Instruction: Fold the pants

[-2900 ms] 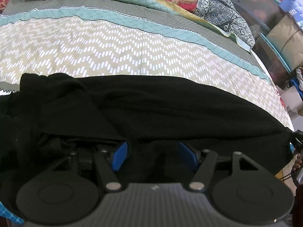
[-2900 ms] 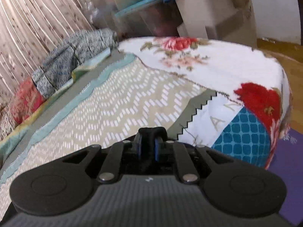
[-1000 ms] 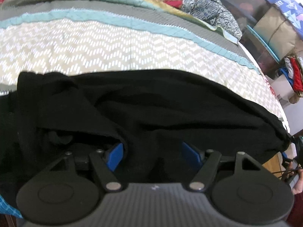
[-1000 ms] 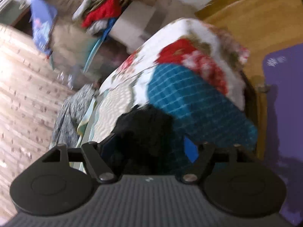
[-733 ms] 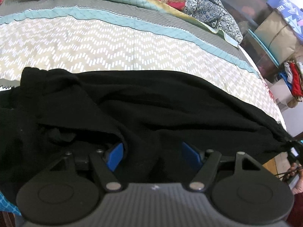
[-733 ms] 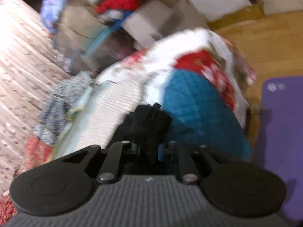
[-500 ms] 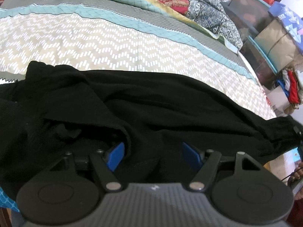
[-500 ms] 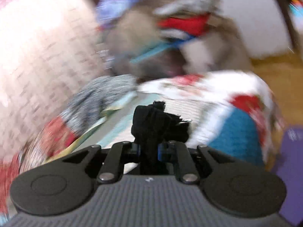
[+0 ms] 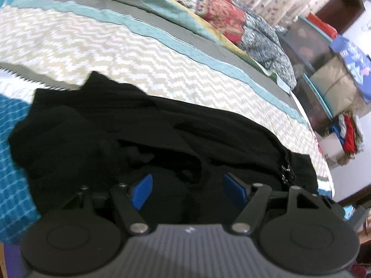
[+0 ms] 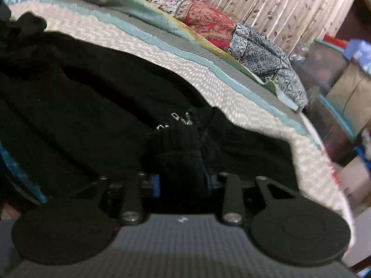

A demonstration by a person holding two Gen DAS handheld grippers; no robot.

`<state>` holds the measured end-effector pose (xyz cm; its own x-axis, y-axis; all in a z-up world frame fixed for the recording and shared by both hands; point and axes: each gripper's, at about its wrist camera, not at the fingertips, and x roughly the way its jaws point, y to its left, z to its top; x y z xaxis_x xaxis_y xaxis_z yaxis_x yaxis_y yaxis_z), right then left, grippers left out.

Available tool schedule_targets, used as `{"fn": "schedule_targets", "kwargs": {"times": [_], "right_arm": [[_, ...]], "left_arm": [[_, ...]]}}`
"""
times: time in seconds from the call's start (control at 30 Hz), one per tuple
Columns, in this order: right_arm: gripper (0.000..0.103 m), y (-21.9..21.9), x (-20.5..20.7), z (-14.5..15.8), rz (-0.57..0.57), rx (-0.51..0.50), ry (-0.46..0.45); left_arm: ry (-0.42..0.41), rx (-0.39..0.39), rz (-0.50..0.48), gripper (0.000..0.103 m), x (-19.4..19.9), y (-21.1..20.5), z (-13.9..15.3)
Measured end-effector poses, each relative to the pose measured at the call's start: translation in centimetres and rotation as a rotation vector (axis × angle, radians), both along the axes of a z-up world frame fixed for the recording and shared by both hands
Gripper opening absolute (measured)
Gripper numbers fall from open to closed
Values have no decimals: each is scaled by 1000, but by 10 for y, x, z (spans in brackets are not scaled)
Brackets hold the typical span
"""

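Black pants (image 9: 143, 125) lie bunched along the near edge of a bed with a chevron quilt (image 9: 116, 53). My left gripper (image 9: 187, 185) is open, its blue pads (image 9: 141, 187) spread over a fold of the black cloth. In the right wrist view the pants (image 10: 92, 106) stretch to the left, and a zipper pull (image 10: 175, 115) shows near the middle. My right gripper (image 10: 180, 180) is shut on a ribbed cuff of the pants (image 10: 180, 148), held over the rest of the cloth.
Patterned pillows and a folded quilt (image 9: 220, 20) lie along the far side of the bed. Storage boxes and clothes (image 9: 343, 97) stand at the right beyond the bed end. A curtain (image 10: 266, 4) hangs behind.
My right gripper closed on the cuff at the bed's end and has carried it left over the pants. The pants' right end has folded in. My left gripper stayed open in place.
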<state>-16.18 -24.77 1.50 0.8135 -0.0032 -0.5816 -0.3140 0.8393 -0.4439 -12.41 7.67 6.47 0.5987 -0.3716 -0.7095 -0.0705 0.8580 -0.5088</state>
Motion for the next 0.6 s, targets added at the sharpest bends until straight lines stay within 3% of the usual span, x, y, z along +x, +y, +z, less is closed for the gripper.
{"fn": "schedule_targets", "kwargs": {"times": [0.03,0.07,0.17,0.27,0.33,0.4,0.47,0.6], "right_arm": [[74,-1,-3,8,10,24,-3],[81,-7,-7,18,30,76,-4],[85,-16,-17,41,71,193,-29],[72,-24,-6,47,38,319,-11],[50,-38,6,45,-19,471,31],[39,-48,23,30,-108,559,102],[41,-55,45,2,-223,577,220],[44,-30,42,25,-191,504,184]], "left_arm": [[-2,-11,10,70,-2,6,-1],[-4,-22,20,70,-4,12,-2],[-2,-46,49,70,-7,25,-6],[-4,-66,66,70,-9,34,-8],[-12,-77,75,70,-10,38,-8],[-22,-82,82,70,-12,43,-8],[-31,-85,92,70,-16,48,-6],[-123,-117,122,73,-40,71,12]]}}
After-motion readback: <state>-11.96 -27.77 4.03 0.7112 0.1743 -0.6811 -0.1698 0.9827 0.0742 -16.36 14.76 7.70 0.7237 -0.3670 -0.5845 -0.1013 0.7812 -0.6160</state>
